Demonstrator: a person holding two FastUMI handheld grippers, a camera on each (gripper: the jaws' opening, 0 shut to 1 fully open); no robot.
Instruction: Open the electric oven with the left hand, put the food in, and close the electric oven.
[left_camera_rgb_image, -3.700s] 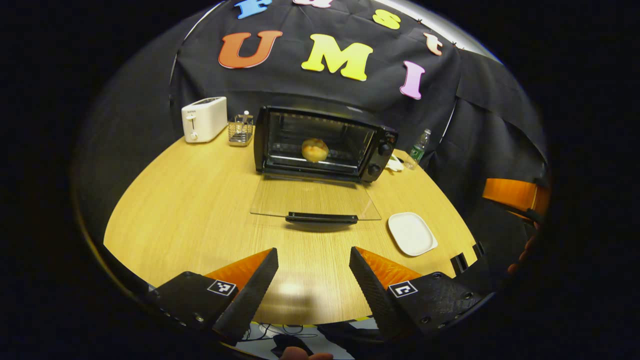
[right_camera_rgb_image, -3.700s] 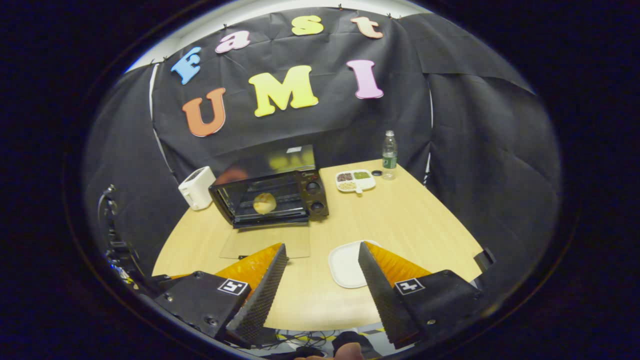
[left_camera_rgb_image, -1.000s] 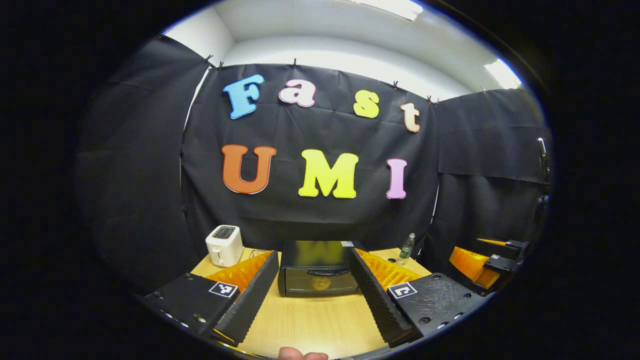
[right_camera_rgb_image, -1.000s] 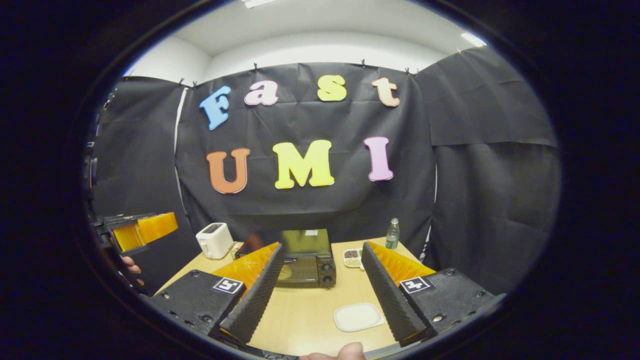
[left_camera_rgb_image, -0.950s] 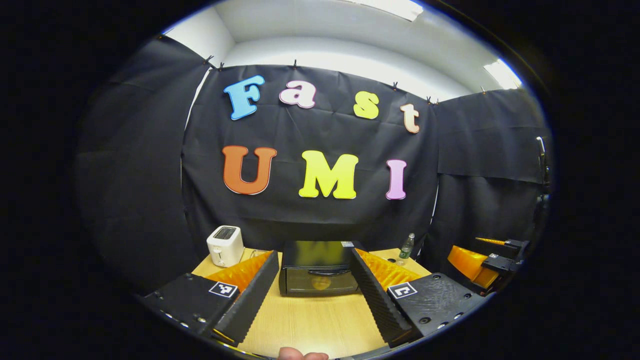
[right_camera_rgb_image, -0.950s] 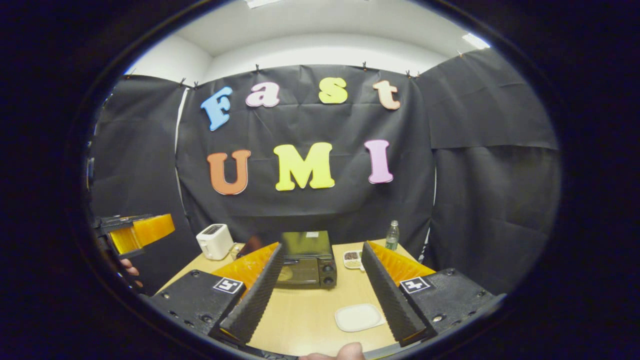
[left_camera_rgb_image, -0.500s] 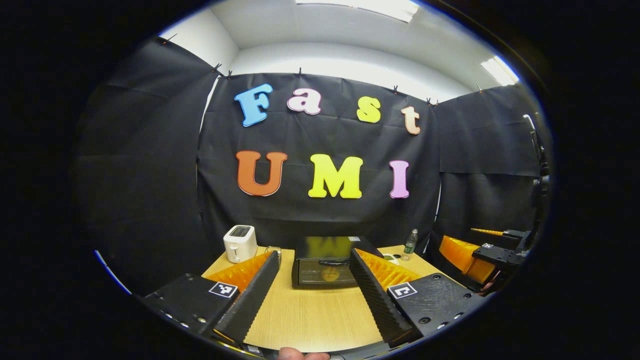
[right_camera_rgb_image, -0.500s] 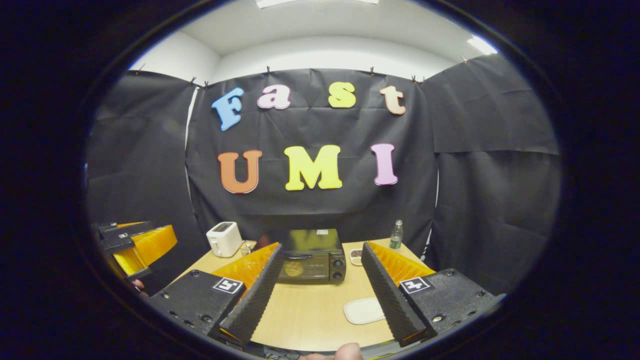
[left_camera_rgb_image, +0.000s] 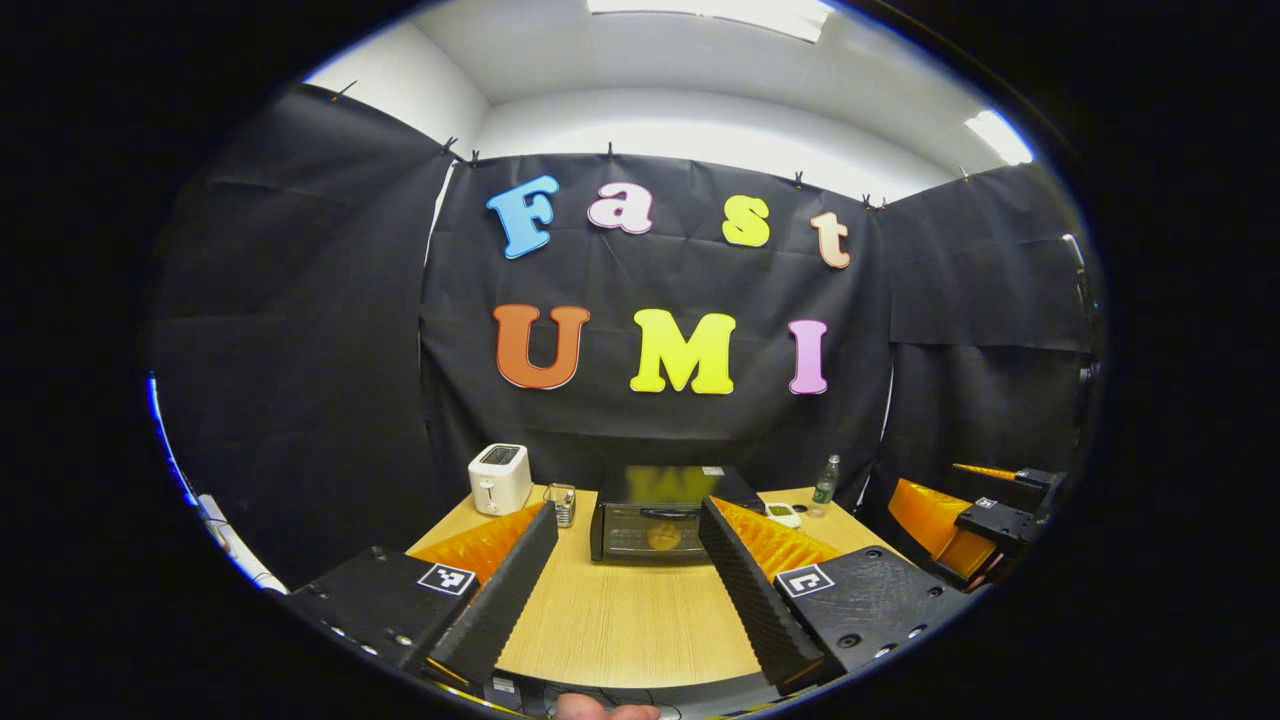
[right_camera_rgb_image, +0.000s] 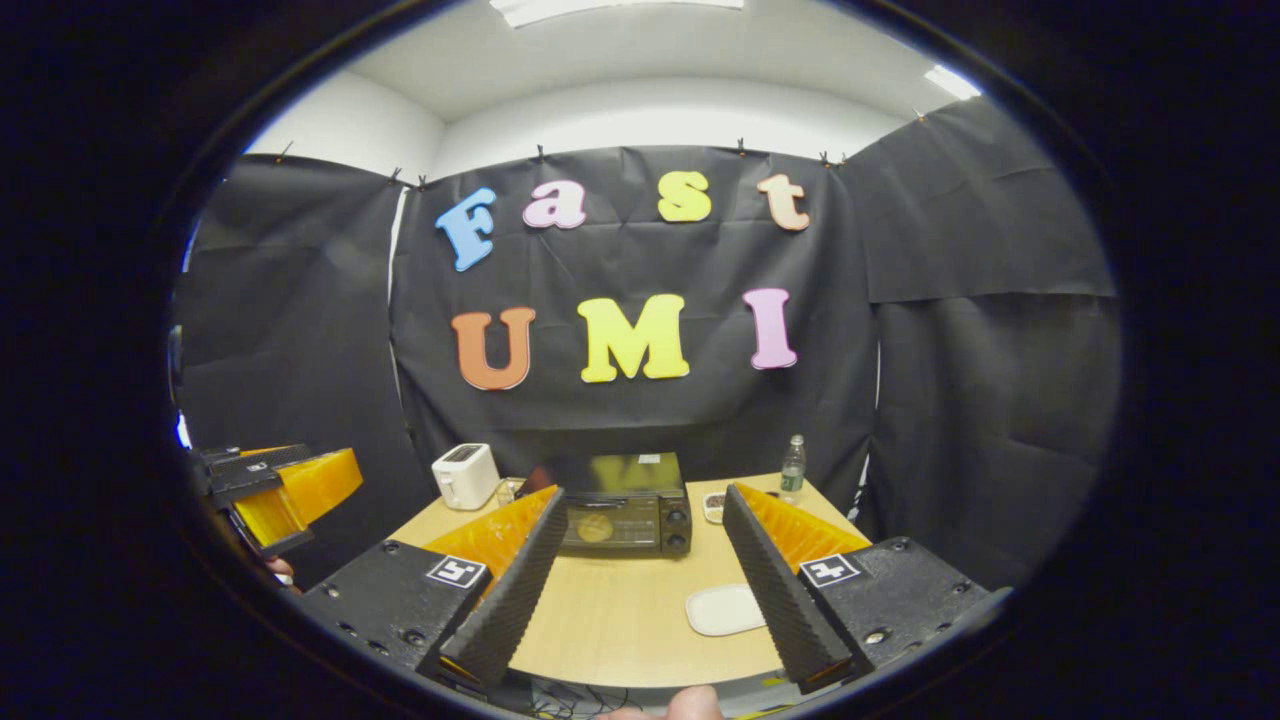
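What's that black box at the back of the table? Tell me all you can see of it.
It is a small electric oven, a black box with a glossy top that mirrors the wall. Its glass door is shut, with a dark handle along the door's top edge, and two round knobs sit one above the other on its right side. Through the glass shows a round golden piece of food. It stands upright on the wooden table, apart from both grippers.

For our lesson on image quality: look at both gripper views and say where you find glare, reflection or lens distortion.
Left gripper view: a ceiling light glares white at the top; the oven top mirrors a yellowish blur; straight wall edges bow outward, fisheye style. Right gripper view: two ceiling lights glare, the oven top carries a pale reflection, and the table edge curves.
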